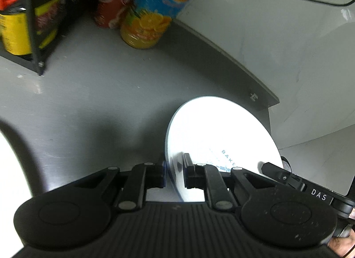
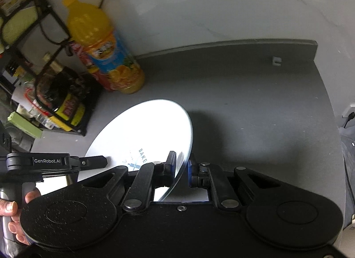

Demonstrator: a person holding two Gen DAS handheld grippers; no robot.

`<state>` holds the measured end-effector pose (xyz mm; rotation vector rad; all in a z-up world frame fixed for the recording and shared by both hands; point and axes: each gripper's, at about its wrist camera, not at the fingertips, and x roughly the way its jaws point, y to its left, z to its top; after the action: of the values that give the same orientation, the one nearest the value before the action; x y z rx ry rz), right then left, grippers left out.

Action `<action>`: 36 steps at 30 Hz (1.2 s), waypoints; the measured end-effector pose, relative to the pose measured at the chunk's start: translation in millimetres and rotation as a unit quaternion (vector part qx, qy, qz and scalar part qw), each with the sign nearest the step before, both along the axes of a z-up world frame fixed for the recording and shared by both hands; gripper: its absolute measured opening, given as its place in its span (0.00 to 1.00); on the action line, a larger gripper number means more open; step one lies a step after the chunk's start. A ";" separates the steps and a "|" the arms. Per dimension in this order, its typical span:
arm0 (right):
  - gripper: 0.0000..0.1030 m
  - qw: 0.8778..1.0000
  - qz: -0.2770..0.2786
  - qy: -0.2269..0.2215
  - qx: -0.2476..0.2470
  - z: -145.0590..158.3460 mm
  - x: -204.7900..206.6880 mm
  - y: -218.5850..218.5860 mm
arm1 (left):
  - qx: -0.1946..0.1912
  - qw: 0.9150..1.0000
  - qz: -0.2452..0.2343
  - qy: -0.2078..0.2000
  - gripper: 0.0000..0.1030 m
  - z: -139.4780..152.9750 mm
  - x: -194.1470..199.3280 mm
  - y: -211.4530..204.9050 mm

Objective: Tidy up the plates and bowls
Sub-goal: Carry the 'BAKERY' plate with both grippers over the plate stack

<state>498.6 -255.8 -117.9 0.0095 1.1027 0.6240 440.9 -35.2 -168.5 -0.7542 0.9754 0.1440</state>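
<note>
An orange juice bottle point(image 2: 106, 47) stands at the grey counter's point(image 2: 244, 93) back edge against the wall, just beside a red bottle point(image 1: 113, 2) and a black wire rack point(image 2: 44, 58).

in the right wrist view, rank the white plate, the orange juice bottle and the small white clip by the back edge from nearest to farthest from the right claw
1. White plate: clamped by its rim in the right claw, tilted up to the left.
2. Orange juice bottle: standing at back left, beside the black wire rack.
3. Small white clip: at back right, near the counter's far edge.

The bottle and clip are fairly close to call.
</note>
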 end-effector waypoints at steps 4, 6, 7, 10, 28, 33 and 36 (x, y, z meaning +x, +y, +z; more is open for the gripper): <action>0.10 1.000 0.002 -0.003 0.002 7.4 -19.0 14.7 | 0.001 1.000 0.004 -0.006 0.12 8.7 -19.4 12.4; 0.10 1.000 0.003 -0.003 0.004 12.0 -28.0 23.9 | 0.004 1.000 0.005 -0.007 0.12 13.0 -29.6 19.7; 0.10 1.000 0.003 -0.002 0.005 13.6 -32.5 28.2 | 0.004 1.000 0.006 -0.008 0.12 14.5 -35.3 23.3; 0.10 1.000 0.005 0.001 0.008 17.6 -45.1 41.9 | 0.005 1.000 0.010 -0.009 0.12 18.5 -52.9 36.0; 0.10 0.999 0.025 0.021 0.008 8.3 -112.6 120.7 | 0.015 0.999 0.030 0.006 0.12 20.0 -136.1 108.3; 0.10 0.999 0.028 0.035 0.006 -1.5 -125.6 138.4 | 0.013 0.999 0.038 0.014 0.12 13.0 -157.8 125.7; 0.10 0.999 0.034 0.041 0.003 -4.0 -130.9 146.3 | 0.011 0.999 0.042 0.019 0.12 8.7 -167.3 134.3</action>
<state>367.7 -109.4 -121.8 0.0031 1.1836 0.6940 273.6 99.0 -159.9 -0.7758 0.9761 0.2423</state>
